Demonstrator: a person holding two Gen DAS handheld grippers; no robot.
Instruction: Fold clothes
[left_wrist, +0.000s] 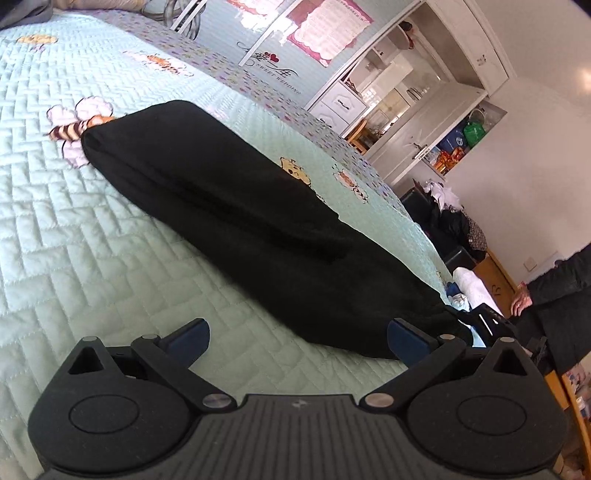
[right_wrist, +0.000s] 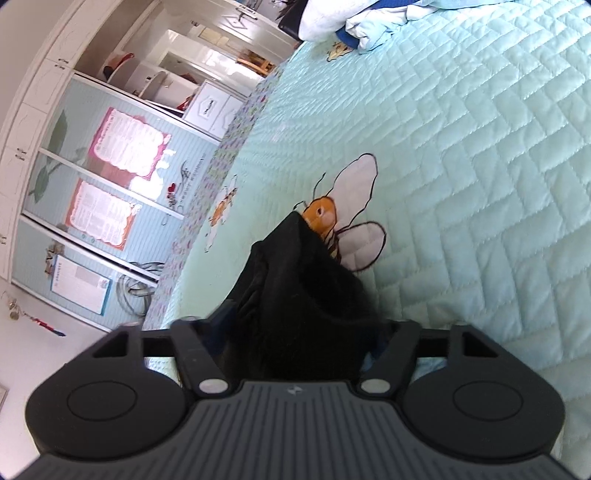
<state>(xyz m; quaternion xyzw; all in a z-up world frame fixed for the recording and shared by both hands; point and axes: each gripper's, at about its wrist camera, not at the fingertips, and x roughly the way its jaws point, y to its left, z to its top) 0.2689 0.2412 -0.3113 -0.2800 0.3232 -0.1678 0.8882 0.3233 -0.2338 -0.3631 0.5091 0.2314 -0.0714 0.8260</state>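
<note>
The left gripper (left_wrist: 298, 338) is hovering low over the bed with its two blue-padded fingers (left_wrist: 190, 338) standing wide apart and nothing between them; the pad on the right side of its view is lying just beside, perhaps touching, the near end of the black folded garment of soft thick cloth (left_wrist: 236, 206), though contact cannot be told for sure. That garment is lying as a long, flattened bundle on the pale mint-green quilted bedspread with a herringbone stitch and cartoon bee prints (left_wrist: 74, 240), stretching away from the gripper toward a printed bee at its far end. In the right wrist view, the right gripper (right_wrist: 299, 332) is sitting over one end of the same black garment (right_wrist: 295, 288), and bunched cloth is filling the gap between its fingers right back to the body; the fingertips are buried in the dark fabric, so whether the pads are pressing on it cannot be told. The cloth is rising in a peak ahead of this gripper, its tip lying over an orange bee with white wings (right_wrist: 325, 218) printed on the bedspread (right_wrist: 480, 184). Farther out, a heap of white and blue laundry (right_wrist: 369, 22) is resting near the bed's far edge, and a person's hand and dark sleeve (left_wrist: 554, 295) are showing beside the bed, with white cupboards (left_wrist: 424, 92) beyond.
</note>
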